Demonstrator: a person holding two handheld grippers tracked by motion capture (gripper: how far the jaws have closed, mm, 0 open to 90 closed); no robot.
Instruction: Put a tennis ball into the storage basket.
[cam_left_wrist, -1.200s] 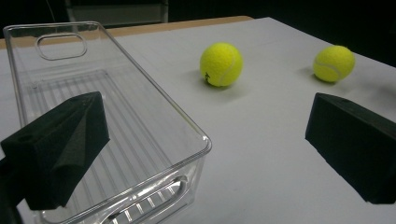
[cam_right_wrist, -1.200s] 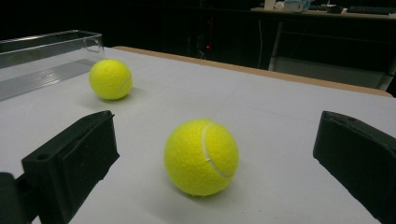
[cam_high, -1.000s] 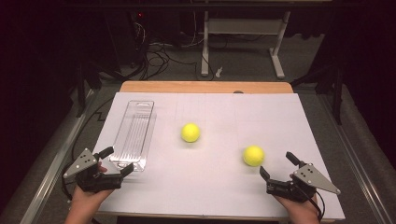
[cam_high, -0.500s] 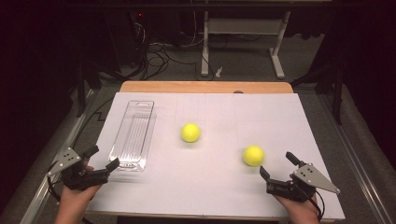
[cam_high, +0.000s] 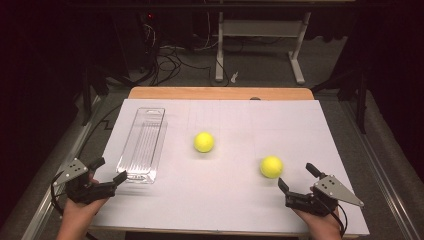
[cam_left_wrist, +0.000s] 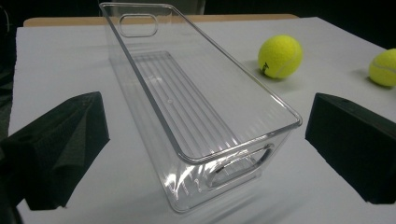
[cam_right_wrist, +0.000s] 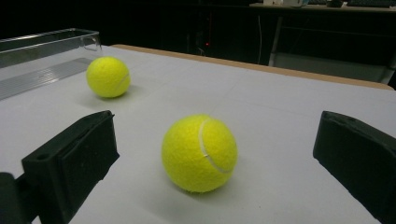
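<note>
The left tongs (cam_high: 107, 172) have pulled back to lower left, both tongs released; next, right tongs (cam_high: 296, 179) must close on the nearer tennis ball (cam_high: 271, 166), mid-right.

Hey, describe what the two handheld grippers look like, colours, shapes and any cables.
Both are black two-jaw tools. The left gripper and the right gripper each carry a grey three-cornered plate dotted with small dark holes on top. The jaws are blocky, matte-black wedges in the gripper views. A thin black cable trails by each hand. No sleeves are visible.
</note>
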